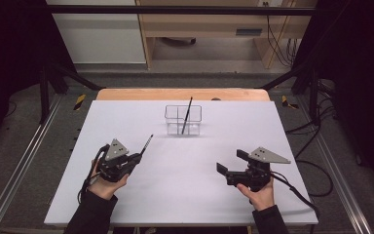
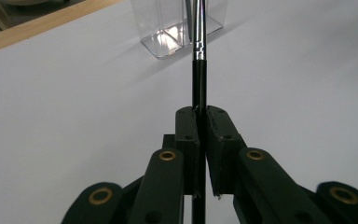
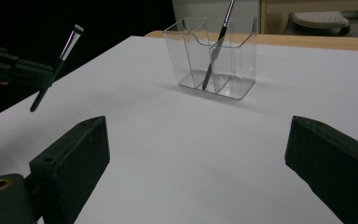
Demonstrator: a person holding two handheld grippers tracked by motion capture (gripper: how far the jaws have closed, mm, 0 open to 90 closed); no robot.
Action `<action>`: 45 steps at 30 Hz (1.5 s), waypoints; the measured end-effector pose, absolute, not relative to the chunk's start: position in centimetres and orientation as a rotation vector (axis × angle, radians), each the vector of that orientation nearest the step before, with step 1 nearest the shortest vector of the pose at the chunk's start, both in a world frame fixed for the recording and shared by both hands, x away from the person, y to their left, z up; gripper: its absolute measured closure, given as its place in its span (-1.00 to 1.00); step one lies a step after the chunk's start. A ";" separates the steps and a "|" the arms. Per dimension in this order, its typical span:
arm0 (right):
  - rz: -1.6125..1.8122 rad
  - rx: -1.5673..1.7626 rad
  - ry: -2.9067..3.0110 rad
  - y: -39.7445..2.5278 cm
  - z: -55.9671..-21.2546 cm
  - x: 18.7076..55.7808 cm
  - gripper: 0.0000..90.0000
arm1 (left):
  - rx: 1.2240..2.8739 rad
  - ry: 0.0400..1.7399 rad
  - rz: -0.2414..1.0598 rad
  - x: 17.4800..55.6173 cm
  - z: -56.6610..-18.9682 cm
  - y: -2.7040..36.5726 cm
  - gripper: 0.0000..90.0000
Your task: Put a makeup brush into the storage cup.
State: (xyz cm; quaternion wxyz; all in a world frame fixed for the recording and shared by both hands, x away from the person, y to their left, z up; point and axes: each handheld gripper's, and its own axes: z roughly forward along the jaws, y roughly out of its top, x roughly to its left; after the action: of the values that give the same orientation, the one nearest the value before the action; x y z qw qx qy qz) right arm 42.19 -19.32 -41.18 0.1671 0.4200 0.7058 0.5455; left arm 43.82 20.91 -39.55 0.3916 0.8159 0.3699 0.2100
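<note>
Brush (image 2: 198,88) in hand is the matter here: a slim black makeup brush with a silver collar, clamped between the closed jaws of the left gripper (image 1: 137,157).

It all sits on a white table (image 1: 185,195) with a strip of pale wood along its far edge. Grey floor lies around it, with metal rails and black frame bars at both sides, and cables trail on the floor at the right. Beyond the table stand a white panel and a light wooden cabinet.

At the left of the high view, the left hand (image 1: 108,183) holds its gripper low over the near left part of the table, pointing forward and to the right. The brush sticks out past the jaws at a slant, its bristle end raised and aimed toward the far middle of the table (the right gripper view shows the handle end poking out below the jaws too).

In the middle, toward the far edge, stands a clear plastic holder (image 1: 174,118) with compartments. A second brush (image 1: 187,116) leans inside it, upright but tilted. The held brush is well apart from the holder.

At the right, the right hand (image 1: 259,195) holds the right gripper (image 1: 230,162) low over the near right part of the table, facing left and forward. Its jaws stand wide apart with nothing between them.
</note>
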 end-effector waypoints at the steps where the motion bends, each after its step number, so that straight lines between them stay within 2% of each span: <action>1: 1.557 1.195 2.007 -19.2 -41.1 42.2 -0.84 | 2.073 0.934 0.531 43.7 -39.5 20.8 0.85; 24: 1.654 1.177 1.953 -14.6 -38.9 43.5 -0.83 | 2.030 0.929 0.525 43.3 -39.8 19.3 0.85; 45: 1.706 1.206 1.951 -11.8 -38.4 45.2 -0.81 | 2.034 0.901 0.527 43.1 -40.0 17.8 0.85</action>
State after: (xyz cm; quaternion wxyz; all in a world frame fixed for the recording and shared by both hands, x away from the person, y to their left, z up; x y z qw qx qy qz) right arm 45.15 -11.83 -38.43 0.1408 0.4178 0.6757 0.5909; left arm 43.14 17.81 -40.02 0.4147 0.8097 0.3584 0.2097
